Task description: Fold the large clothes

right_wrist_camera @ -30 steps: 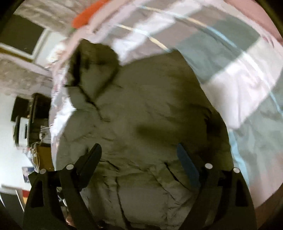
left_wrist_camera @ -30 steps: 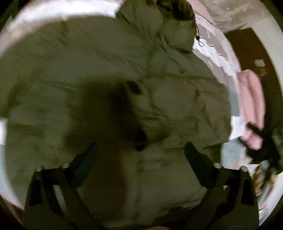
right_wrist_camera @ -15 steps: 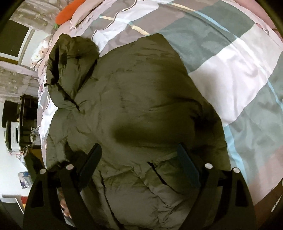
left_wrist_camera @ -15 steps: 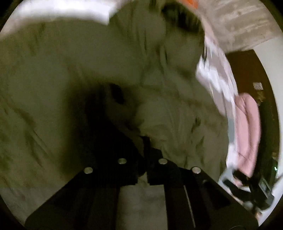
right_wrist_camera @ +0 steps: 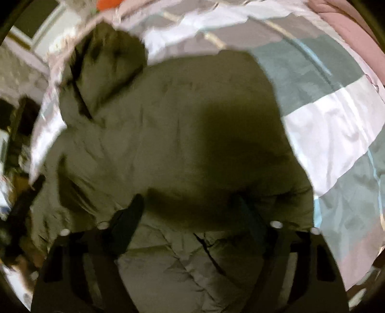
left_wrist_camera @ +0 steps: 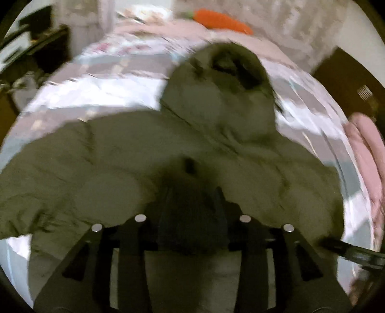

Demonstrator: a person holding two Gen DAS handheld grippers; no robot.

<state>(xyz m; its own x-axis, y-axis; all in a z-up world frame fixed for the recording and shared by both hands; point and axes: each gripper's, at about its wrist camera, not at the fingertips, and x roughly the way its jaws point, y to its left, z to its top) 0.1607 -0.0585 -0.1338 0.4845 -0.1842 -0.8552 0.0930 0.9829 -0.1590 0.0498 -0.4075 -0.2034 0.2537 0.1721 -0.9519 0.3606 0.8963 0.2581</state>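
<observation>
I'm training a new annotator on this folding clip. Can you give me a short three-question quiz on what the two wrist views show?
1. Multiple choice: the jacket is A) olive green, B) red, C) white.
2. True or false: the jacket's hood lies at the end nearer the orange carrot toy.
3. Short answer: what is the jacket spread on?
Key: 1 A; 2 true; 3 the patchwork bedcover.

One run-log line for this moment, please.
jacket: on bed | left claw: opening, fabric between | right claw: closing over jacket
</observation>
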